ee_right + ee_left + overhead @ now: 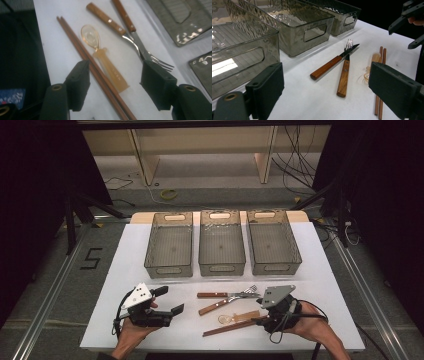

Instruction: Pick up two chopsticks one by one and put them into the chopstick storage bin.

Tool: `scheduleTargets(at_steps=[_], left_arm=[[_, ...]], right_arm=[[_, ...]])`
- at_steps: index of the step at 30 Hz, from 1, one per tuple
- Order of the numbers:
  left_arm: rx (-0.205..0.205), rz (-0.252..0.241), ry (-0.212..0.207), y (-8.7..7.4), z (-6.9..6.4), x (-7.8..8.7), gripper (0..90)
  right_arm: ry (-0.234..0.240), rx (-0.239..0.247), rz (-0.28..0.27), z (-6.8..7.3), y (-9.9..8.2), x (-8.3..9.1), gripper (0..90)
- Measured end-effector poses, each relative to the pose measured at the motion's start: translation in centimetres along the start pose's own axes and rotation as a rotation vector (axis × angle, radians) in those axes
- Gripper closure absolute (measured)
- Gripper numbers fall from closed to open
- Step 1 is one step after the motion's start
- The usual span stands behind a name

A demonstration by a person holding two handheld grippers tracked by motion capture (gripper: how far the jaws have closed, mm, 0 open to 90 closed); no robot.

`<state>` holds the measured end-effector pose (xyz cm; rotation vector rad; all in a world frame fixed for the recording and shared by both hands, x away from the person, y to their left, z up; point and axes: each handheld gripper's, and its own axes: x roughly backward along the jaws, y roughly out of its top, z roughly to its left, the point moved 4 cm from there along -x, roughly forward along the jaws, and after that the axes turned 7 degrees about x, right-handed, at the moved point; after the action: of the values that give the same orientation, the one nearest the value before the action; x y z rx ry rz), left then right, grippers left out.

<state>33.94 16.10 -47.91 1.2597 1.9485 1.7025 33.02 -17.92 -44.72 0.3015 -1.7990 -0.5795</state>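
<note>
- White table (125,320) under me, three grey bins (221,242) beyond.
- My right gripper (113,82) stands apart, holding nothing, over a translucent amber spoon (105,61) and brown chopsticks (82,55) lying between its jaws.
- My left gripper (167,301) gapes wide, empty, well left of them.

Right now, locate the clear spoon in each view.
High view: spoon lower centre-right, beside the right gripper.
Left gripper view: spoon right of centre.
Right gripper view: spoon centre, ahead of the open jaws.
Shared landmark: chopsticks alongside it.
</note>
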Motion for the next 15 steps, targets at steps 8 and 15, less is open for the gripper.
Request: scheduleTargets(at_steps=[8, 15], left_arm=[[-0.005, 0.005, 0.004, 0.0, 0.1, 0.0, 12.2], [-0.007, 0.010, 0.003, -0.1, 0.0, -0.1, 12.2]], right_arm=[[0.056, 0.077, 0.141, 0.5, -0.6, -1.7, 52.3], [0.079, 0.092, 0.207, 0.3, -1.9, -3.0, 61.2]])
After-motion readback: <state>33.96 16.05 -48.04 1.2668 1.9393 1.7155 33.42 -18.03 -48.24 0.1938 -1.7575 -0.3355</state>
